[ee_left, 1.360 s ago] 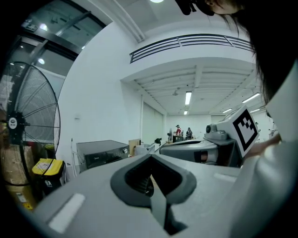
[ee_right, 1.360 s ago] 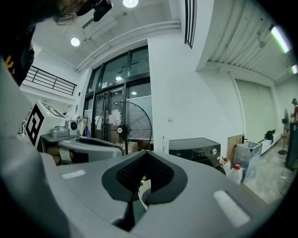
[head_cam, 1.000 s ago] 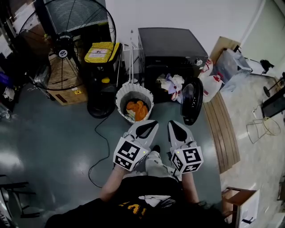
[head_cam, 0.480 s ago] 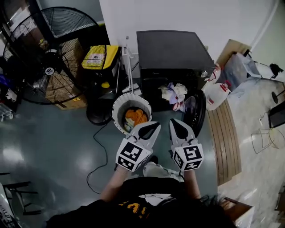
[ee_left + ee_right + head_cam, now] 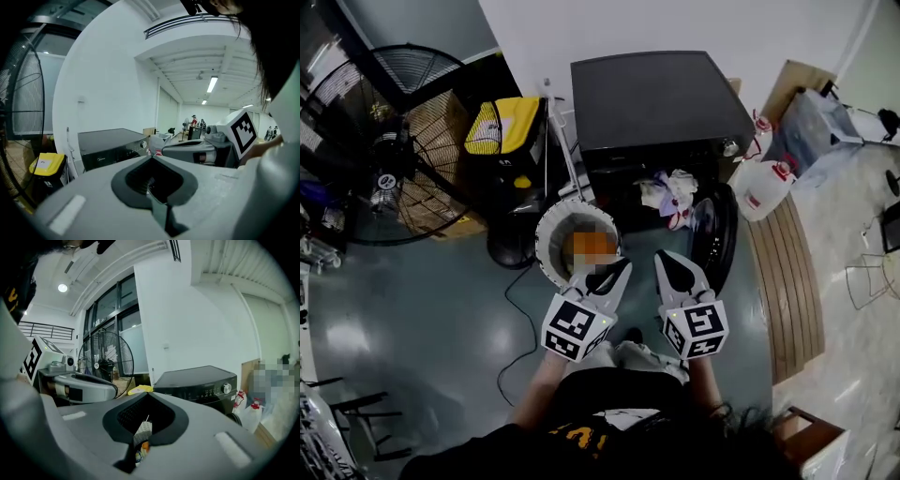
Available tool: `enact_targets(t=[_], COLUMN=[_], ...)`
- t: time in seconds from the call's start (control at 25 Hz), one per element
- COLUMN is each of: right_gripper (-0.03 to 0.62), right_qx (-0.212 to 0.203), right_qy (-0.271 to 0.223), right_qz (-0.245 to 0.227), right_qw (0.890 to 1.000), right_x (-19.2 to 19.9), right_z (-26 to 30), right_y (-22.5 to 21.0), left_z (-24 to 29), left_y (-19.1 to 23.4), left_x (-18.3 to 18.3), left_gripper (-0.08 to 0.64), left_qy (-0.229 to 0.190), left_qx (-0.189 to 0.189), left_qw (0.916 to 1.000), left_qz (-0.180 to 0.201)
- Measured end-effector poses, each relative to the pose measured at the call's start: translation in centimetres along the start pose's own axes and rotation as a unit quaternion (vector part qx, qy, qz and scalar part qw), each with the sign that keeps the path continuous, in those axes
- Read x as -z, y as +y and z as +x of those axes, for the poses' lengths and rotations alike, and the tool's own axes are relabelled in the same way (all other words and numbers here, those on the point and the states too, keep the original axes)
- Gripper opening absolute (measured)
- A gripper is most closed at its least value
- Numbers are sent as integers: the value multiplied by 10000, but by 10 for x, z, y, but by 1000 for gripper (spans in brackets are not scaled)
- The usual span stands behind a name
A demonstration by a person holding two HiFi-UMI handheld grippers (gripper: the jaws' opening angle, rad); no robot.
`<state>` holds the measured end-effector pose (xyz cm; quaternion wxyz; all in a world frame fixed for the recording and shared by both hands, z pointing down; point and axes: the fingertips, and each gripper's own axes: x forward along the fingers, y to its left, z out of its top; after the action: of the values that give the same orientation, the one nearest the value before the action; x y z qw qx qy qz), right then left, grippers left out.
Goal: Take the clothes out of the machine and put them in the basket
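The machine (image 5: pixel 661 94) is black, its clothes (image 5: pixel 667 190) white and pale purple. The basket (image 5: pixel 546 230) is white, the garment (image 5: pixel 591 246) inside orange. The floor (image 5: pixel 412 309) is grey-green, one bin (image 5: pixel 500 127) yellow.

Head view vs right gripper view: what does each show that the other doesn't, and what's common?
Head view only: clothes spilling from the machine's opening, a black cable on the floor. Right gripper view only: tall windows, a ceiling lamp. Both: black washing machine, floor fan, white basket, left claw.
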<state>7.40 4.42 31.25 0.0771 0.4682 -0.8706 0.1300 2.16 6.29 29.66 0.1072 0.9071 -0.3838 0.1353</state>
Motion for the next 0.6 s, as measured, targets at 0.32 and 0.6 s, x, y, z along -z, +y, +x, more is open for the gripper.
enact_targets(t=[0.32, 0.6], right_gripper=[20, 20], right_qx=[320, 757], right_qy=[120, 220], right_qz=[228, 260], right_qw=[9992, 9966], right_x=[16, 21], right_z=[7, 22], right_y=[-23, -44], left_z=[25, 53], left_y=[3, 20], left_x=[9, 8], left_gripper=[0, 0], left_qy=[265, 392], left_qx=[329, 771], left_qw=[9990, 9959], left_qz=[130, 276])
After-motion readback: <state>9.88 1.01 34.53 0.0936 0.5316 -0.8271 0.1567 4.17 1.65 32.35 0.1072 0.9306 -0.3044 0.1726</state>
